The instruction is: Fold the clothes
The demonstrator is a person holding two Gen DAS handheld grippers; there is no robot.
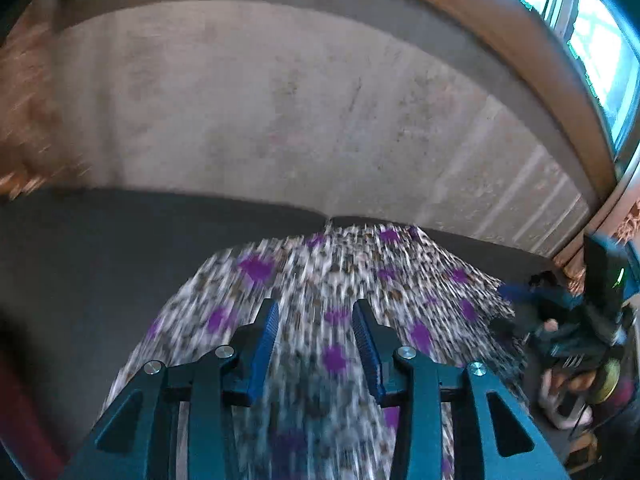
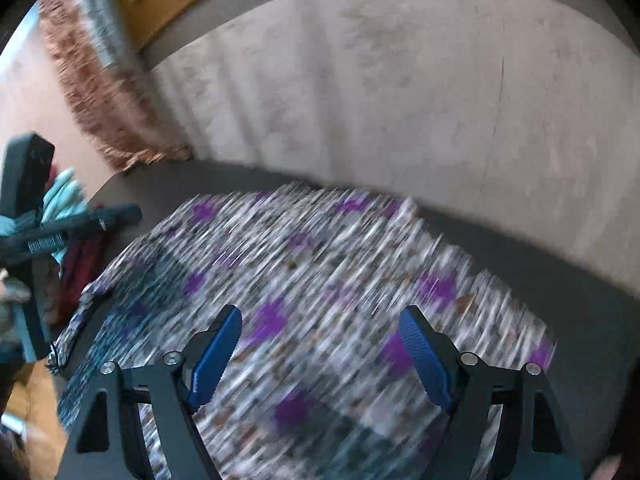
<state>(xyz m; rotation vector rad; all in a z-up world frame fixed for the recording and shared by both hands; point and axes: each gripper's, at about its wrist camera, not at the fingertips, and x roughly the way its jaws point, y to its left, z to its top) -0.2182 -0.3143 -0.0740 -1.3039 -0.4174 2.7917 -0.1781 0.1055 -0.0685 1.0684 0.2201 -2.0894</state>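
Both tools (image 1: 315, 307) (image 2: 321, 314) gape, empty, over blurred white garment (image 2: 320, 264) with purple blotches.

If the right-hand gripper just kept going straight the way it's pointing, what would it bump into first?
Most likely the patterned cloth with purple spots, spread on the dark surface directly ahead of the open right gripper. The picture is motion-blurred, so depth is uncertain.

Daylight glares blown-out through the window (image 1: 592, 40) at upper right, while motion blur streaks the patterned cloth (image 1: 340, 280) and fisheye distortion bends every edge.
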